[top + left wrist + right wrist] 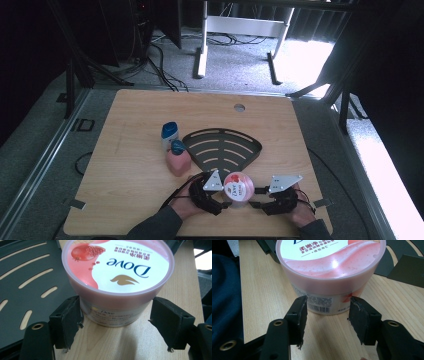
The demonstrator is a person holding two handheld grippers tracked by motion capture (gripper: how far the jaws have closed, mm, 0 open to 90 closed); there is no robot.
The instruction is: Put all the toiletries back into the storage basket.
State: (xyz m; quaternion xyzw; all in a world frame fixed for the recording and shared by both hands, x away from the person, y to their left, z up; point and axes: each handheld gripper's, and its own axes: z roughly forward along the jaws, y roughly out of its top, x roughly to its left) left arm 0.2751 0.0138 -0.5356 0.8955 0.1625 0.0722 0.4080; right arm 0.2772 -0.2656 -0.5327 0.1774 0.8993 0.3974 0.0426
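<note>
High view: a pink tub (pixel 238 187) with a white and pink Dove lid stood upright on the wooden table (pixel 130 170), close to its near edge. The left gripper (pixel 225 199) came at the tub from the left and the right gripper (pixel 256 197) from the right, each held in one of the person's hands, with dark sleeves entering at the near edge. Just beyond the tub lay a black fan-shaped slotted tray (pixel 222 146). Left of the tray stood a pink bottle (pixel 178 159) with a blue cap, and just behind it a white bottle (pixel 169 134) with a blue top.

Left gripper view: the left gripper (pixel 116 316) had its jaws spread wide on either side of the tub's (pixel 117 277) lower wall. One pad sat against or just beside the wall, the other stood slightly clear, so the tub lay between them without being squeezed. The tray (pixel 22 277) lay on the left side of this view.

Right gripper view: the right gripper (pixel 327 312) had its jaws partly spread, narrower than the tub (pixel 329 272). Their tips were just short of the tub's wall by the barcode label, holding nothing. A dark sleeve (pixel 224 297) showed at the left.
</note>
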